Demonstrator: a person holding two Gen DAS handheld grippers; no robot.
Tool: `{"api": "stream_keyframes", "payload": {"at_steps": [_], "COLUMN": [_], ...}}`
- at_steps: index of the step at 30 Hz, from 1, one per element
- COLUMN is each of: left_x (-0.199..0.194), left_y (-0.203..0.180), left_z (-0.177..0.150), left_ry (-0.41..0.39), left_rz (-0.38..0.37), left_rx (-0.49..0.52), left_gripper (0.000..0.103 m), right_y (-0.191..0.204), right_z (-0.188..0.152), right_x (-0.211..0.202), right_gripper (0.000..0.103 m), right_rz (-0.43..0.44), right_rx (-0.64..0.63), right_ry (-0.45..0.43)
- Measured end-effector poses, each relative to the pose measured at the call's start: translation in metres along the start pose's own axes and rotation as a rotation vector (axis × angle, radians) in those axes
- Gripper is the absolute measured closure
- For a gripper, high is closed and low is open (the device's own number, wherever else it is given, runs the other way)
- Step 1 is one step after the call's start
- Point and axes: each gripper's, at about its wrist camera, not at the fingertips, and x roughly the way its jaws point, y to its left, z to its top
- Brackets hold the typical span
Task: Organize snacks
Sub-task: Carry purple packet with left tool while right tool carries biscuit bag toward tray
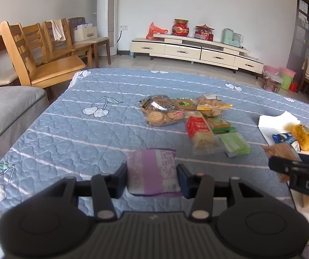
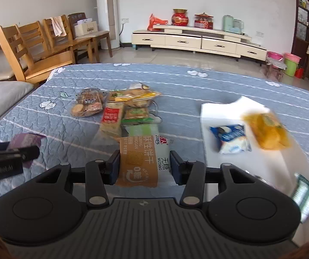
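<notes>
My left gripper [image 1: 152, 180] is shut on a purple snack packet [image 1: 152, 170], held just above the blue quilt. My right gripper [image 2: 144, 166] is shut on an orange-and-white biscuit packet [image 2: 142, 161]. That gripper shows at the right edge of the left wrist view [image 1: 301, 172]. A pile of snack packs [image 1: 189, 118] lies mid-quilt; it also shows in the right wrist view [image 2: 119, 112]. A white box [image 2: 223, 112] on the right holds a blue packet [image 2: 232, 138] and a yellow packet [image 2: 266, 131].
The blue quilted cover [image 1: 79, 129] spans the whole surface. A grey sofa [image 1: 5, 112] and wooden chairs [image 1: 38, 54] stand at the left. A low TV cabinet [image 1: 193, 51] lines the far wall. A green striped packet [image 2: 305, 196] lies blurred at the right.
</notes>
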Motion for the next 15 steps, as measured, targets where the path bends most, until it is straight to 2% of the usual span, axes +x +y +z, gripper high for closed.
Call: {"api": "stream_keyframes", "payload": {"at_steps": [15], "left_x": [-0.037], "left_y": [-0.012], "left_z": [-0.011], "left_ry": [-0.019], "left_rz": [0.01], "left_rx": [0.012], "left_gripper": [0.055], "right_y": [-0.02], "right_z": [-0.029], "right_x": [-0.05], "right_gripper": [0.045], "right_rz": [0.009], "right_rx": [0.019], "right_ry": [-0.013]}}
